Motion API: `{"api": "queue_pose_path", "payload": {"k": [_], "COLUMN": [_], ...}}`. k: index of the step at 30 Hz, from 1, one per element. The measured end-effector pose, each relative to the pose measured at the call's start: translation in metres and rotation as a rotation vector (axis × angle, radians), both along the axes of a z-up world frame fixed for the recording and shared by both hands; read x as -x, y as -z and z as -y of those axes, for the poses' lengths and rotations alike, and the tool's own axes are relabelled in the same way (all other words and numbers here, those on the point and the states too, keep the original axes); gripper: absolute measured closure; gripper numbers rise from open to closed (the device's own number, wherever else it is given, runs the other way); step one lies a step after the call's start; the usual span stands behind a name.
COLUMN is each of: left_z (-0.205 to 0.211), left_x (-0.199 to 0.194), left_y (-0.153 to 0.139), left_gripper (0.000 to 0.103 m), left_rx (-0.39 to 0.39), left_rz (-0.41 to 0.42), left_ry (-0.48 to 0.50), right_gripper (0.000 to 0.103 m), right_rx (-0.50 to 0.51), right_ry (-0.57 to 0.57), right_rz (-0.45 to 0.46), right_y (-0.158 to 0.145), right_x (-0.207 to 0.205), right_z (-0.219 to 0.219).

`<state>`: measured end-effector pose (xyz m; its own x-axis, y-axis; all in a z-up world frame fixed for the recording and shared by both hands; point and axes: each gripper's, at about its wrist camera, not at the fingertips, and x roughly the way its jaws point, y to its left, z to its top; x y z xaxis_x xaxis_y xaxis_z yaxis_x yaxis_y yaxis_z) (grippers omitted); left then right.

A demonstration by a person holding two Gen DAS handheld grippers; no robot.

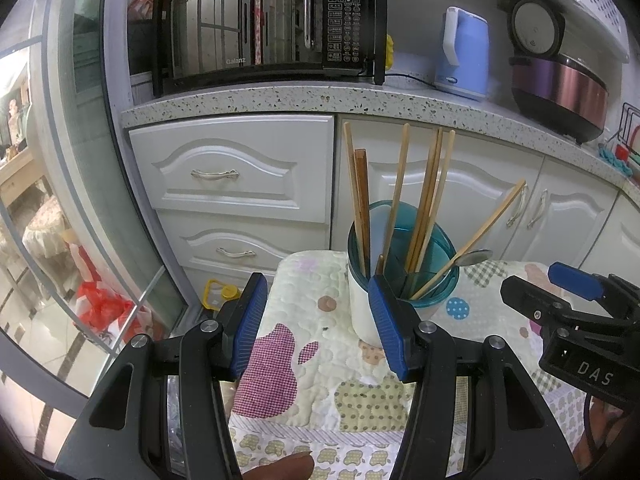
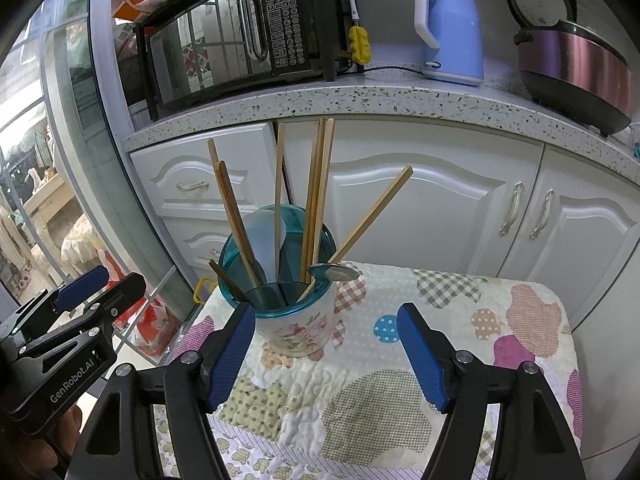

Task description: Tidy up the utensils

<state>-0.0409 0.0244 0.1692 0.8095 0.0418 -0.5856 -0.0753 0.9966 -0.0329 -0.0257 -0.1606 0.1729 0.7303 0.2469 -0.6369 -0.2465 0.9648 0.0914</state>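
The left gripper [image 1: 318, 312] has its blue pads spread with nothing between them; its right pad stands in front of the holder [image 1: 366, 300] in that view, and I cannot tell whether it touches. The right gripper [image 2: 326, 344] is likewise released, jaws wide over bare quilt [image 2: 400, 360], the holder just ahead of its left pad. Each gripper shows at the edge of the other's view, and a fingertip [image 1: 280, 468] shows at the bottom of the left view.

The holder, a white cup with a pink flower print and a teal plastic insert [image 2: 276, 264], stands near the far left corner of the quilted top. Chopsticks [image 2: 316, 196] stand in it, mostly upright, one leaning far right. A metal spoon [image 2: 334, 272] rests over the rim, and a pale translucent spoon [image 2: 260, 236] stands inside.

Behind are white cabinets [image 2: 420, 208] under a speckled counter [image 2: 360, 100]. On the counter are a black microwave [image 1: 264, 20], a blue kettle [image 2: 448, 32] and a purple rice cooker [image 2: 576, 68]. A yellow brush [image 2: 358, 36] hangs beside the microwave. A red bag [image 1: 100, 304] lies on the floor to the left.

The microwave reads "Galanz"; the grippers read "GenRobot.AI" and "DAS".
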Motion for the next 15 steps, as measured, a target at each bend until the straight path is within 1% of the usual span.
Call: {"api": "queue_pose_path", "payload": {"k": [15], "left_z": [0.0001], "left_x": [0.0002], "left_y": [0.0015], "left_gripper": [0.05], "left_rx": [0.0], "left_rz": [-0.003], "left_ry": [-0.001], "right_gripper": [0.031], "right_rx": [0.007], "right_ry": [-0.006], "right_rz": [-0.005], "right_y": [0.0004], "right_x": [0.0], "right_z": [-0.0048]}}
